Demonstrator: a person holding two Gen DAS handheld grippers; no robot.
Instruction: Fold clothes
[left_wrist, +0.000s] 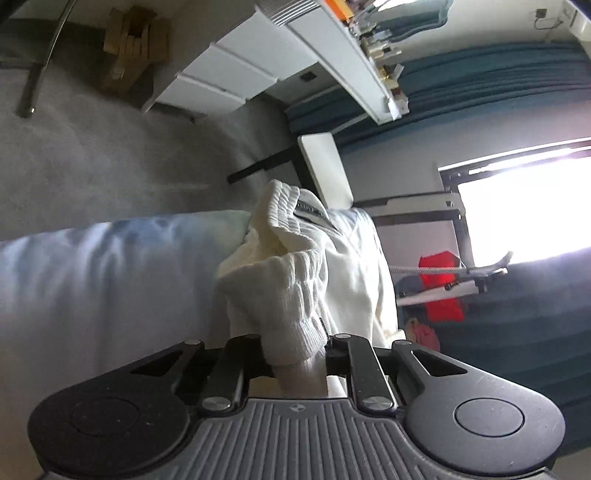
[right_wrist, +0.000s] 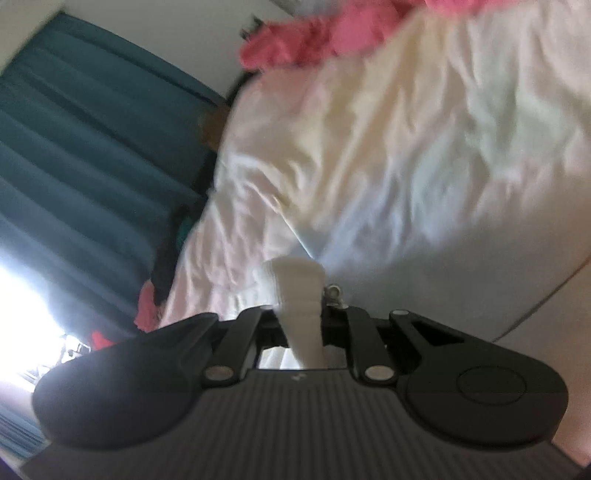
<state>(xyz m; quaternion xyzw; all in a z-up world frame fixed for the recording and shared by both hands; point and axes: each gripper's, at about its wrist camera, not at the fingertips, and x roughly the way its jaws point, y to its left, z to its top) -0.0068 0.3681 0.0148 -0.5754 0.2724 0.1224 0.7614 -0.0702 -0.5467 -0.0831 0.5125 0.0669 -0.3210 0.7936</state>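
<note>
Left gripper (left_wrist: 295, 354), nearest the lens, is clamped on the ribbed cuff or hem of a white knit garment (left_wrist: 314, 266); the garment hangs forward from the jaws, bunched, its zippered collar (left_wrist: 310, 212) at the far end, over the edge of the bed (left_wrist: 92, 266). Right gripper (right_wrist: 301, 314) is closed on a narrow strip of the same pale ribbed fabric, with a small metal zipper pull (right_wrist: 334, 293) just beside the jaws. Risk, as a judgement: each grip holds only a thin edge, so a tug could slip the knit free, and the heavy blur in the right view suggests quick motion that would make a crooked fold. Beyond lie the wrinkled white bedsheet (right_wrist: 424, 147), a pink garment (right_wrist: 314, 33), teal curtains (right_wrist: 74, 129), a bright window (left_wrist: 528, 206), and grey carpet (left_wrist: 110, 147).
</note>
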